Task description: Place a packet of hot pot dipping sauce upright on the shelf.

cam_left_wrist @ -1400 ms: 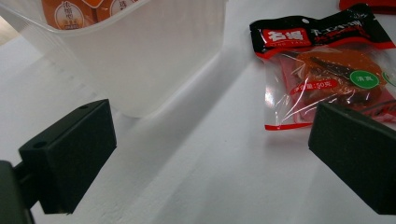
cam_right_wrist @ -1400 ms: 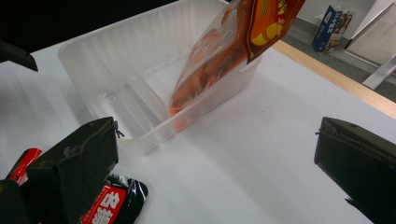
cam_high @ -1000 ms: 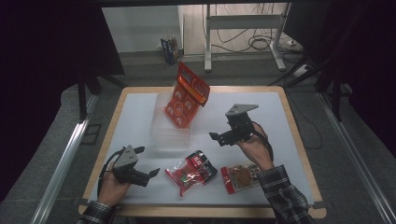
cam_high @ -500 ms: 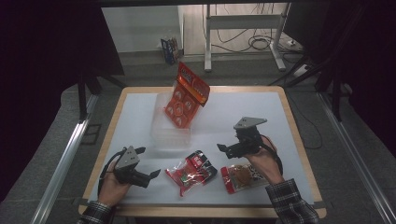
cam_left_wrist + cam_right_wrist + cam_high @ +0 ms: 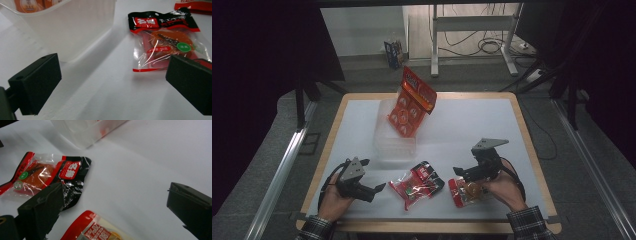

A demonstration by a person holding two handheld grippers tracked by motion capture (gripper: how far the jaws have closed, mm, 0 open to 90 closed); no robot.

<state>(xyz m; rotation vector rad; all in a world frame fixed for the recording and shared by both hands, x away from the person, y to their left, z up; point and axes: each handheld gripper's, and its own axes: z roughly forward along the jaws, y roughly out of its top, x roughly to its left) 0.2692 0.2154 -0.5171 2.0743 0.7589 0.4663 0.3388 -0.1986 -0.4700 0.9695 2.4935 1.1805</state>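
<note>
One orange snack bag (image 5: 411, 104) already stands in the clear tub (image 5: 394, 142) mid-counter, while two packets (image 5: 417, 184) (image 5: 468, 191) lie near the front edge, the right gripper (image 5: 462, 172) and left gripper (image 5: 374, 191) both empty, fingers spread.

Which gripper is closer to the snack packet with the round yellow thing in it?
Right. The right gripper hovers just above that snack packet, jaws open. The left gripper is far off, beyond the red-and-black packet.

White tabletop (image 5: 472, 125) carried clear plastic bin (image 5: 394, 145); tall orange snack bag (image 5: 411, 104) leaned inside it, tilted.
</note>
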